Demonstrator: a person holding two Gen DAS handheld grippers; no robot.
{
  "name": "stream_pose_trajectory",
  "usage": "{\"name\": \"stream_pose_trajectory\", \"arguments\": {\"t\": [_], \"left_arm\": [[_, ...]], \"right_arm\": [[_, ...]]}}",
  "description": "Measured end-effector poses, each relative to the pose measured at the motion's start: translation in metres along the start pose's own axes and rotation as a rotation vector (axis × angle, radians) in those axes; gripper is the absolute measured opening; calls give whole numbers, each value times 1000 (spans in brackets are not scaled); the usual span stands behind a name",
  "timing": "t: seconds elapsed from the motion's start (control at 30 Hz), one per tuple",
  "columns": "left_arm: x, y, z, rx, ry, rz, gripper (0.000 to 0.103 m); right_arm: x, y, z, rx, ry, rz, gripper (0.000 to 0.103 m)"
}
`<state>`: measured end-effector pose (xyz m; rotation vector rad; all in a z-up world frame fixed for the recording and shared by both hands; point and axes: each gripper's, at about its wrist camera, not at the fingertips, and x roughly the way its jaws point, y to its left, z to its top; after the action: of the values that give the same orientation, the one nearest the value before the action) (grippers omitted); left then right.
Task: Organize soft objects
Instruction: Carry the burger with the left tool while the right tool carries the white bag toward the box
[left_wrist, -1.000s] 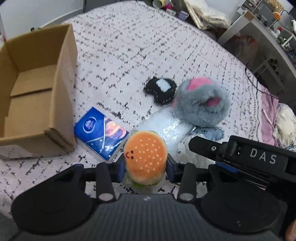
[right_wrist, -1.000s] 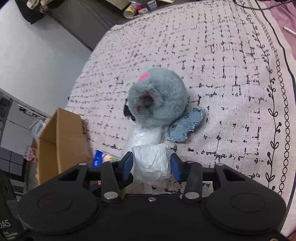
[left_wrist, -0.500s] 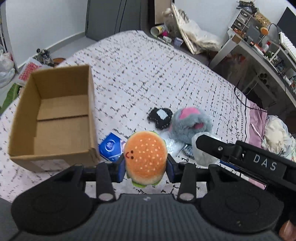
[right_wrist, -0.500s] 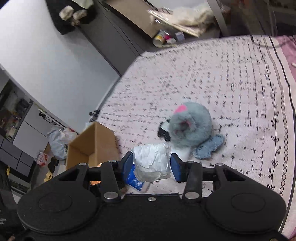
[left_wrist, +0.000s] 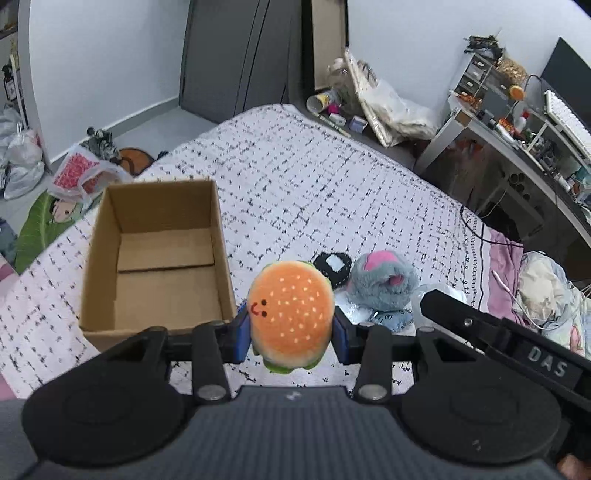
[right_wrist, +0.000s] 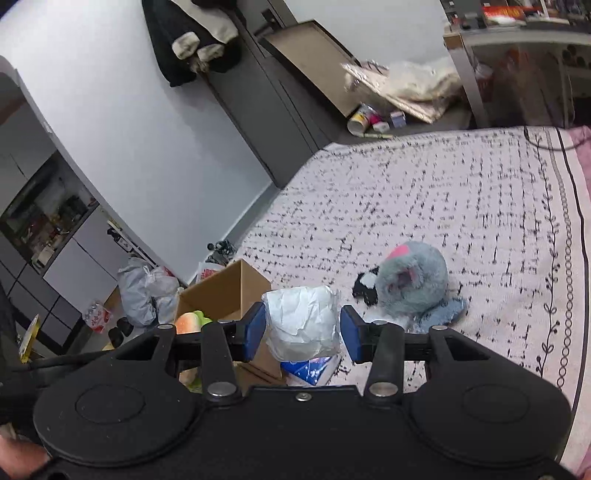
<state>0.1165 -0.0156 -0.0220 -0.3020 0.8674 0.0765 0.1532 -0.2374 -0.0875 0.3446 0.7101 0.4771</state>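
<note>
Left gripper (left_wrist: 291, 326) clamped on orange plush hamburger toy (left_wrist: 291, 314); right gripper (right_wrist: 303, 332) clamped on white crumpled plastic-wrapped bundle (right_wrist: 301, 321); open brown cardboard box (left_wrist: 155, 258) alongside.

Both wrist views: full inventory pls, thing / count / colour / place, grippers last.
burger plush: 1, orange bun with green edge, held in left gripper above the bed
white bundle: 1, white crinkled wrap, held in right gripper
cardboard box: 1, brown, open and empty, on bed left of the pile
grey plush: 1, grey with pink patches, on bed
black plush: 1, black with white patch, touching the grey plush
blue fabric piece: 1, blue-grey, beside grey plush
tissue pack: 1, blue, on bed by the box
bedspread: 1, white with black flecks
left gripper: 1, black, blue pads, shut on burger plush
right gripper: 1, black, blue pads, shut on white bundle
</note>
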Motion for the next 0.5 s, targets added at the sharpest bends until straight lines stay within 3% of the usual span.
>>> {"name": "stream_pose_trajectory", "arguments": {"t": [0.5], "left_arm": [[-30, 29, 12, 8, -66, 0, 42]], "right_arm": [[-6, 30, 1, -53, -95, 52, 44]]}}
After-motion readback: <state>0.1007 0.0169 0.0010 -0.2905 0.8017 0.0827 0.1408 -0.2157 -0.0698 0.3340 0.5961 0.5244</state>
